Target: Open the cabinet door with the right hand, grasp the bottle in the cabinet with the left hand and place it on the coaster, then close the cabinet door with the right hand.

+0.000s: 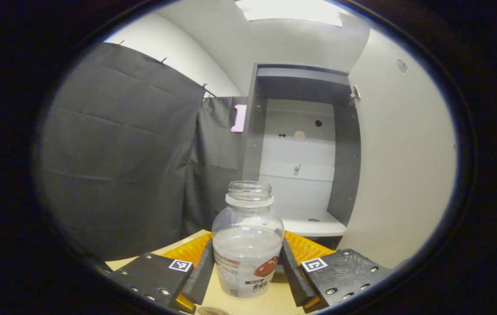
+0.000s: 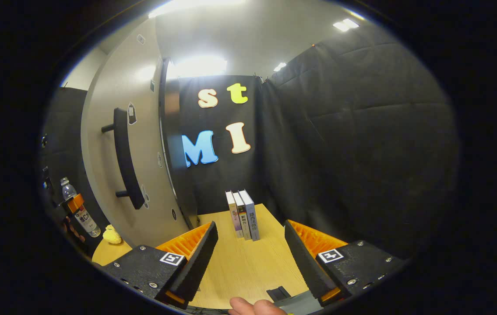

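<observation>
A clear bottle point(image 1: 247, 249) with a printed label and no cap stands upright between the fingers of my left gripper point(image 1: 247, 256), which is shut on its body. Just below it, a brown coaster's edge point(image 1: 211, 311) peeks out on the wooden table point(image 1: 274, 302). Behind the bottle the cabinet point(image 1: 301, 166) stands open, its door point(image 1: 401, 166) swung out to the right. In the right gripper view my right gripper point(image 2: 250, 229) hangs open over the table point(image 2: 248, 267), holding nothing. The door point(image 2: 143, 144) with its black bar handle point(image 2: 123, 157) is to its left. Farther left are the bottle point(image 2: 82, 216) and the left gripper point(image 2: 74, 203).
Three books point(image 2: 243, 214) stand upright on the table ahead of the right gripper. A small yellow object point(image 2: 111, 235) lies near the foot of the door. A person's fingertip point(image 2: 248, 307) shows at the bottom edge. Black cloth walls close in the booth.
</observation>
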